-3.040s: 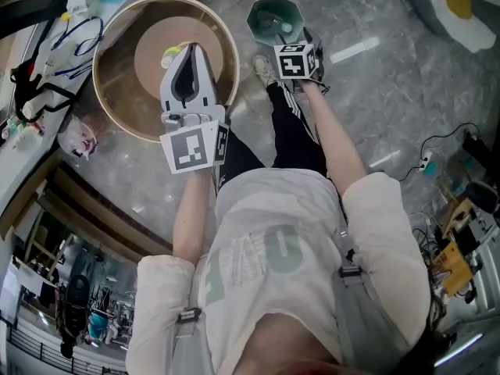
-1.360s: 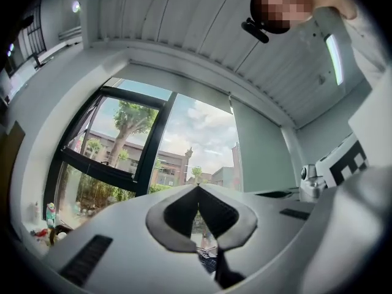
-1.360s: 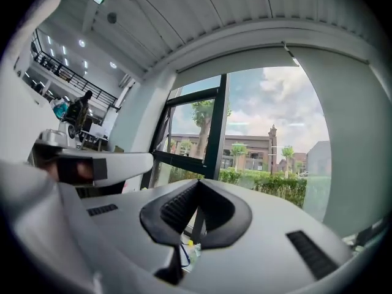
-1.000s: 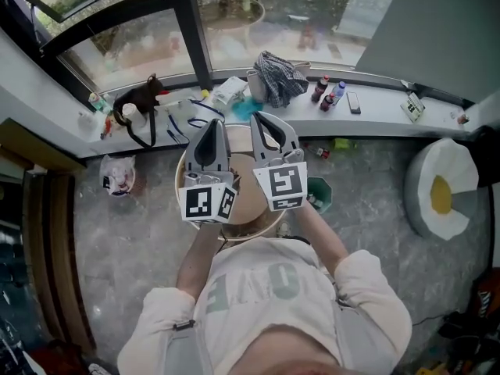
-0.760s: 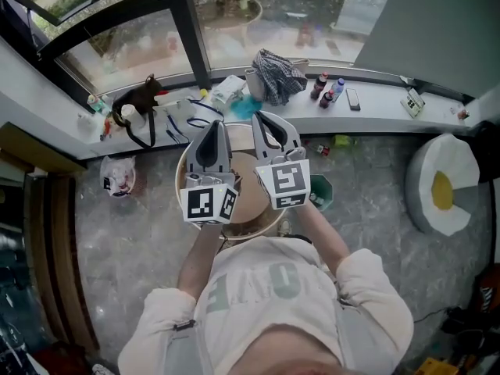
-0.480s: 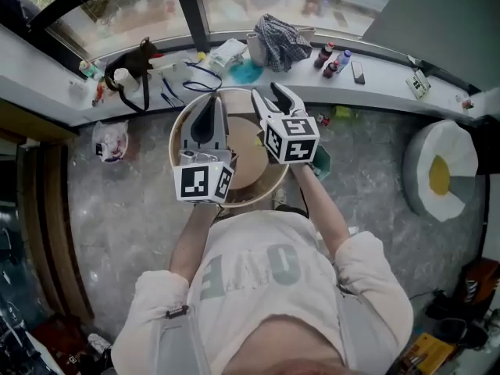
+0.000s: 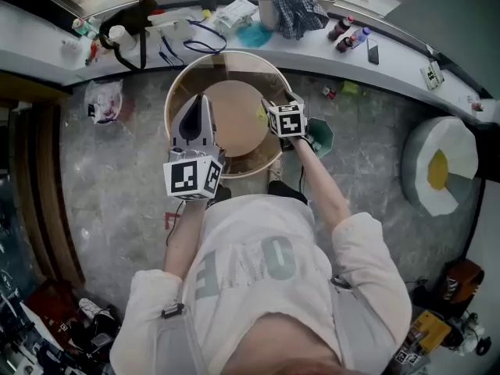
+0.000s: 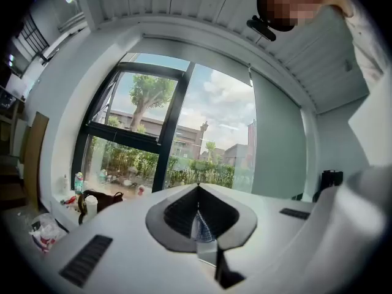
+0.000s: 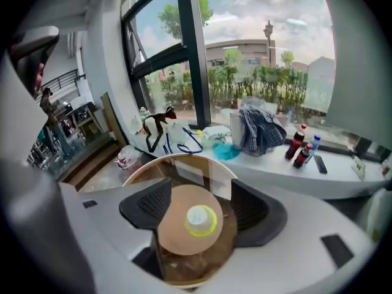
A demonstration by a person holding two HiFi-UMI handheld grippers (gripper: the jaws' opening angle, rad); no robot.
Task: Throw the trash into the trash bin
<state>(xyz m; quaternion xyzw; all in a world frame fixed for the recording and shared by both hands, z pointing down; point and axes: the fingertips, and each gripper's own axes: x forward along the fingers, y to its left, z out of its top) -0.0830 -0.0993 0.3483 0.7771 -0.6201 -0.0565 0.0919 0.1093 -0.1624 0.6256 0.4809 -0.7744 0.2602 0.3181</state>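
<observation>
The right gripper (image 7: pixel 275 108), its jaws just opened and empty, may knock the small yellow-rimmed white cup (image 9: pixel 201 220) across the round glass table (image 7: pixel 173 92); the left gripper (image 7: pixel 195 104) is closed.

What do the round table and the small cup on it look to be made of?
Table: glossy clear glass top, since the brown base shows through and it carries reflections; its rim looks like pale wood. Cup: white with a yellow-green ring, likely thin plastic or paper; too small to tell which.
</observation>
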